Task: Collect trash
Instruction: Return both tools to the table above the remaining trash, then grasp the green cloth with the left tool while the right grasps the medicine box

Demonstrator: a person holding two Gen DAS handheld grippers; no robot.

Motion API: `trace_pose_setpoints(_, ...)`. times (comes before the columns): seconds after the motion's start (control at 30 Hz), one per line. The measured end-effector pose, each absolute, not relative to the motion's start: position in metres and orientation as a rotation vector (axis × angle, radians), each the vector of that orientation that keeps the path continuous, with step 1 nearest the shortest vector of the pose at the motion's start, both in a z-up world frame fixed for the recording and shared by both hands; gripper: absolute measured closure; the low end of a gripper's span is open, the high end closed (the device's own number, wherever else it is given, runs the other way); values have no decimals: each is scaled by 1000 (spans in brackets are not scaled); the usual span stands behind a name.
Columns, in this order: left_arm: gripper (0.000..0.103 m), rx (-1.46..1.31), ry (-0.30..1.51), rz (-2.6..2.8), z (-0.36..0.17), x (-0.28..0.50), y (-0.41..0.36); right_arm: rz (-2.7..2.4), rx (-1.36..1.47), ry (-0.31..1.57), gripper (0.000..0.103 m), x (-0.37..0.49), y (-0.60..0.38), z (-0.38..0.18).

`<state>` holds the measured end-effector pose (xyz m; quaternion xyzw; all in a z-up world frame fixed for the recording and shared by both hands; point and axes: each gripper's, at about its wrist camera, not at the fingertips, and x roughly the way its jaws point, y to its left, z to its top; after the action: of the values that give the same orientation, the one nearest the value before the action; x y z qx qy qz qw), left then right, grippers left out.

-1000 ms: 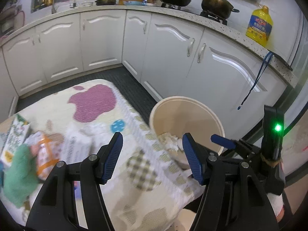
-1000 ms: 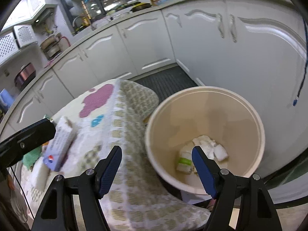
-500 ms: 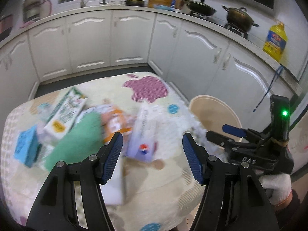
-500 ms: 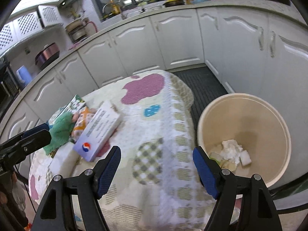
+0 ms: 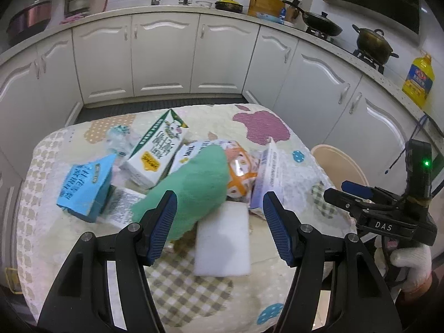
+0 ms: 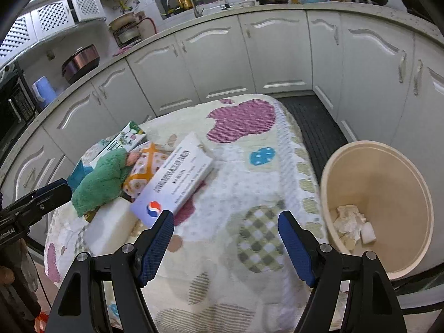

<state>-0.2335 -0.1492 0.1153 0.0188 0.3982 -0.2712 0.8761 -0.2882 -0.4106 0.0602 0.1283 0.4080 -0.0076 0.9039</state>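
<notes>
You are hovering your left claw [image 5: 219, 223], open and empty, over the white block [image 5: 222, 238], its length running away from you.

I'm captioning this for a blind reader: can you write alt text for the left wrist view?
An open, empty left hand-held gripper points at a cloth-covered table piled with trash: a green cloth, a white foam block and cartons. A beige bin stands at the table's right, before white kitchen cabinets.

You can read "DAS" in white on the right gripper's [image 5: 356, 189] black body. The milk carton [image 5: 155, 152], blue box [image 5: 83, 184] and pale flat box [image 6: 177, 183] carry print, too small/blurred to read.
</notes>
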Motion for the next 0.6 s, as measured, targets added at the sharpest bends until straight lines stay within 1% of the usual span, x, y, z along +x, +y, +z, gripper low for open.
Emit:
trace_pose_setpoints(0.27, 40, 3, 849, -623, 111, -224, -131, 10, 308, 868, 28, -271, -394, 53)
trace_pose_setpoints(0.3, 38, 4, 855, -638, 110, -222, -130, 14, 324, 871, 28, -268, -392, 52)
trace_pose_setpoints(0.33, 34, 7, 863, -653, 109, -220, -129, 18, 335, 873, 28, -265, -391, 51)
trace_pose_setpoints(0.4, 31, 12, 872, -681, 106, -216, -127, 25, 361, 876, 28, -258, -387, 49)
trace_pose_setpoints(0.6, 31, 73, 876, -746, 104, -199, -135, 48, 465, 885, 27, -236, -385, 41)
